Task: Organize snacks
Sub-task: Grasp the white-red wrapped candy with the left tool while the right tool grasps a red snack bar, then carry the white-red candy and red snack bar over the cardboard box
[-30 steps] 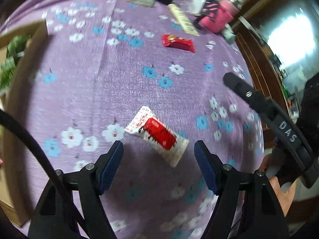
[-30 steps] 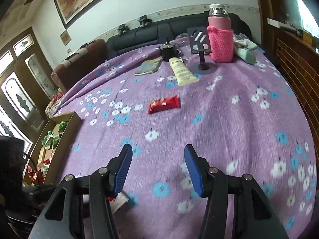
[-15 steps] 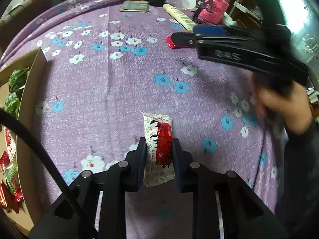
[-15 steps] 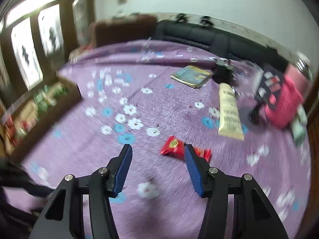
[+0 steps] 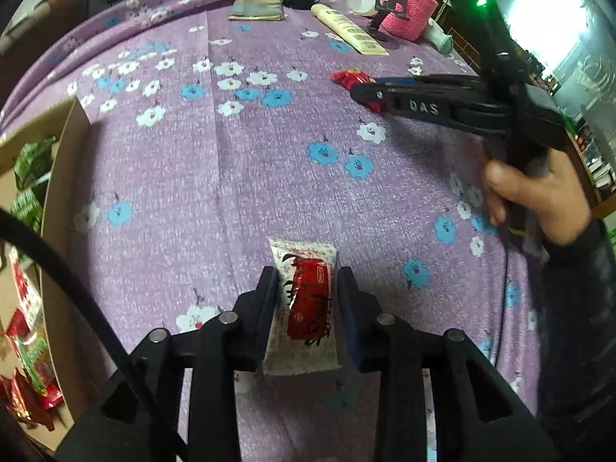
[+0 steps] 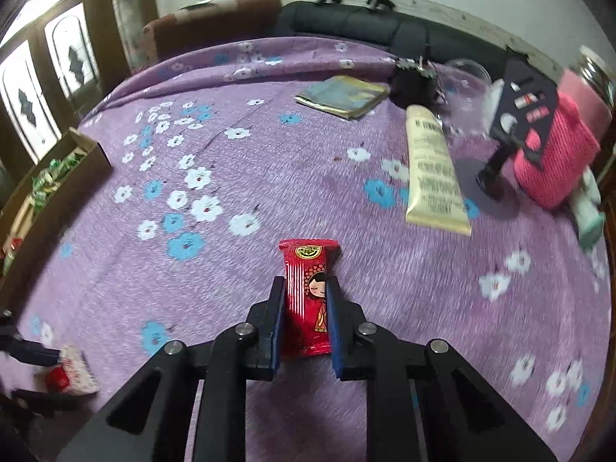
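My left gripper [image 5: 307,281] is shut on a white and red snack packet [image 5: 304,300] above the purple flowered tablecloth [image 5: 231,161]. My right gripper [image 6: 306,288] is shut on a red snack packet [image 6: 308,292] with a cartoon girl on it. In the left wrist view the right gripper [image 5: 365,94] reaches in from the right over the red packet [image 5: 348,77]. In the right wrist view the white packet [image 6: 73,373] shows at the lower left between the left gripper's fingers. A cardboard box [image 5: 57,192] holding several snacks sits at the left edge.
At the far side of the table lie a cream tube [image 6: 433,177], a booklet [image 6: 342,94], a black phone stand [image 6: 512,123], a pink knitted bottle [image 6: 558,154] and a clear cup [image 6: 466,77]. A dark sofa [image 6: 385,27] stands behind.
My left gripper closed on the white and red packet. My right gripper swung across the table to the red packet and closed on it.
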Available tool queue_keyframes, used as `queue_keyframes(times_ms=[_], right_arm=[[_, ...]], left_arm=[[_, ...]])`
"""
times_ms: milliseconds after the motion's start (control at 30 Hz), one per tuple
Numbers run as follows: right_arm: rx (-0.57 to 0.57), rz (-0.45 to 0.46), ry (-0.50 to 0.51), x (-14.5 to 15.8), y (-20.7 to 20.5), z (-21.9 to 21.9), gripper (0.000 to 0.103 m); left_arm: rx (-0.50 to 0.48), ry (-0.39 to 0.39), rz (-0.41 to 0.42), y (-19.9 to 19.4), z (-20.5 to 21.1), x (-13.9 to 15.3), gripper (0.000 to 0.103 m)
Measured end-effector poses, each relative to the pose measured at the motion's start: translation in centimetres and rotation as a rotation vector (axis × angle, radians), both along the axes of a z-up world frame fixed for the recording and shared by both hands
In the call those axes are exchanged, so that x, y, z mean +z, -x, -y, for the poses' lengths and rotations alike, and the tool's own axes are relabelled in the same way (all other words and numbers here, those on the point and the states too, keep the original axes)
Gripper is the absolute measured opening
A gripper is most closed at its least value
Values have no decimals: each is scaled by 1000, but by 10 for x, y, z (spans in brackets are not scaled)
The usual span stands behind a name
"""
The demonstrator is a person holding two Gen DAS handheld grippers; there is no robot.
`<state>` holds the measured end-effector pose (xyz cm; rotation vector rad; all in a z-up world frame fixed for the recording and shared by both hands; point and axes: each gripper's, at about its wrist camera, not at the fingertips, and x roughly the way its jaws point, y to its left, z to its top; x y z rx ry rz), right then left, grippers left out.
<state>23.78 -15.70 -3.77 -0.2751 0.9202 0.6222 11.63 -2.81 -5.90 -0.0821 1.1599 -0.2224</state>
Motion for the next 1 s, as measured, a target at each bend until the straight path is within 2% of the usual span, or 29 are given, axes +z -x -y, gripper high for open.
queue_keyframes(times_ms=[133, 267, 433, 733, 1000], right_arm=[[-39, -7, -64, 11, 34, 8, 18], [-98, -8, -191, 30, 76, 22, 18], [-109, 0, -329, 48, 124, 26, 18], [-155, -58, -527, 53, 167, 19, 18], [-117, -45, -533, 66, 187, -16, 18]], left_arm=[[17, -3, 19, 4, -3, -2, 25], [23, -51, 46, 16, -2, 3, 25], [53, -117, 103, 38, -8, 16, 25], [169, -195, 204, 70, -51, 44, 25], [241, -191, 255, 90, -87, 59, 25]])
